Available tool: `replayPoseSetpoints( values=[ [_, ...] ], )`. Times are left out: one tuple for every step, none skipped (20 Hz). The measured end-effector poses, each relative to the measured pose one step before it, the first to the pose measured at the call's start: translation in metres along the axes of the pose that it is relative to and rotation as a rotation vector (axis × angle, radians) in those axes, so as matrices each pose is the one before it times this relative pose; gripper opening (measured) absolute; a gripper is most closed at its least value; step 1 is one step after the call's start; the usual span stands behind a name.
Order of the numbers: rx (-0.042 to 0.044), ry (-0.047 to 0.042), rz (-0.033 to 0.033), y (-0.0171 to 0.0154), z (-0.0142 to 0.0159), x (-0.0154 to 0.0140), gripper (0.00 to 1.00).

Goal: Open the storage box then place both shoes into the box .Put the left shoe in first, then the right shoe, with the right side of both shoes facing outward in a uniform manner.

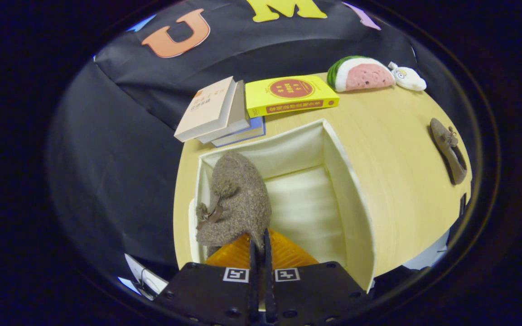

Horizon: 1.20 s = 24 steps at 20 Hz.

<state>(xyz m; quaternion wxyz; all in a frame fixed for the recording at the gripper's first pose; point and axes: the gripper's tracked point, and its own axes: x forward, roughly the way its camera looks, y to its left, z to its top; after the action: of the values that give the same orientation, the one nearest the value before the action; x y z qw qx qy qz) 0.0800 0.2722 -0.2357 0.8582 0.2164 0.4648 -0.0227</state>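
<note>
Jaws (261, 242) nearly closed, pinching the heel edge of a fuzzy shoe (236, 201) held inside the open box (356, 190), against its left wall. Second shoe (449, 149) lies well apart on the surface (392, 136), right of the box. Books (252, 106) and plush toys (369, 74) lie beyond.

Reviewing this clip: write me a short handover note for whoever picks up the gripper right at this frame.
Gripper: fingers closed on the heel edge of the fuzzy shoe, holding it inside the storage box against its left wall.
Storage box: open, standing on the wooden table; space beside the held shoe is free.
Second shoe: lying on the table, off to the right beyond the box.
Done: box opened, first shoe brought in.
Left: release this shoe, fetch the second, set it in beside the first, facing the same way.
</note>
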Motion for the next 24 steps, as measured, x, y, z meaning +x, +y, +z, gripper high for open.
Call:
replayPoseSetpoints(
  values=[
    [-0.00324, 0.00289, 0.00409, 0.00306, -0.00185, -0.00170, 0.10],
    [-0.00300, 0.00000, 0.01273, 0.00388, 0.00236, 0.00577, 0.13],
    [-0.00009, -0.00598, 0.02698, 0.00568, 0.00046, -0.00047, 0.15],
    [-0.01152, -0.00493, 0.01576, 0.00485, 0.00272, -0.00158, 0.16],
    [-0.01802, -0.01244, 0.00548, 0.00204, 0.00374, -0.00231, 0.22],
    [-0.01805, -0.01579, 0.00756, 0.00344, 0.00466, -0.00348, 0.29],
    [-0.02190, -0.02067, 0.00002, 0.00205, 0.00376, -0.00386, 0.35],
    [-0.02837, -0.01701, -0.00170, 0.00120, 0.00487, -0.00336, 0.41],
    [-0.02299, -0.01901, -0.00278, 0.00033, 0.00432, -0.00399, 0.47],
    [-0.01743, -0.01451, -0.00540, -0.00055, 0.00256, -0.00396, 0.52],
    [-0.01033, -0.01279, -0.00136, -0.00090, 0.00303, -0.00417, 0.54],
    [-0.00610, -0.00942, -0.00084, 0.00057, 0.00175, -0.00568, 0.56],
    [-0.00630, -0.00784, 0.00193, -0.00038, 0.00176, -0.00461, 0.68],
    [-0.00538, -0.00825, 0.00136, -0.00147, 0.00201, -0.00401, 0.74],
    [-0.00351, -0.00759, 0.00241, -0.00202, 0.00237, -0.00497, 0.81],
    [-0.00529, -0.00997, 0.00124, -0.00306, 0.00255, -0.00528, 0.88],
    [-0.00775, -0.01049, 0.00300, -0.00340, 0.00315, -0.00776, 0.95],
    [-0.00863, -0.01698, 0.00234, -0.00427, 0.00491, -0.00690, 0.95],
    [-0.01144, -0.01882, 0.00542, -0.00467, 0.00561, -0.00796, 0.96],
    [-0.01496, -0.02389, 0.00202, -0.00694, 0.00675, -0.00795, 0.96],
    [-0.01287, -0.02557, 0.00142, -0.00782, 0.00777, -0.00893, 0.96],
    [-0.00790, -0.02244, 0.00070, -0.01017, 0.00674, -0.00902, 0.96],
    [-0.00208, -0.01958, 0.00060, -0.01166, 0.00734, -0.00789, 0.96],
    [-0.00184, -0.01607, -0.00142, -0.01478, 0.00633, -0.00863, 0.96]
  ],
)
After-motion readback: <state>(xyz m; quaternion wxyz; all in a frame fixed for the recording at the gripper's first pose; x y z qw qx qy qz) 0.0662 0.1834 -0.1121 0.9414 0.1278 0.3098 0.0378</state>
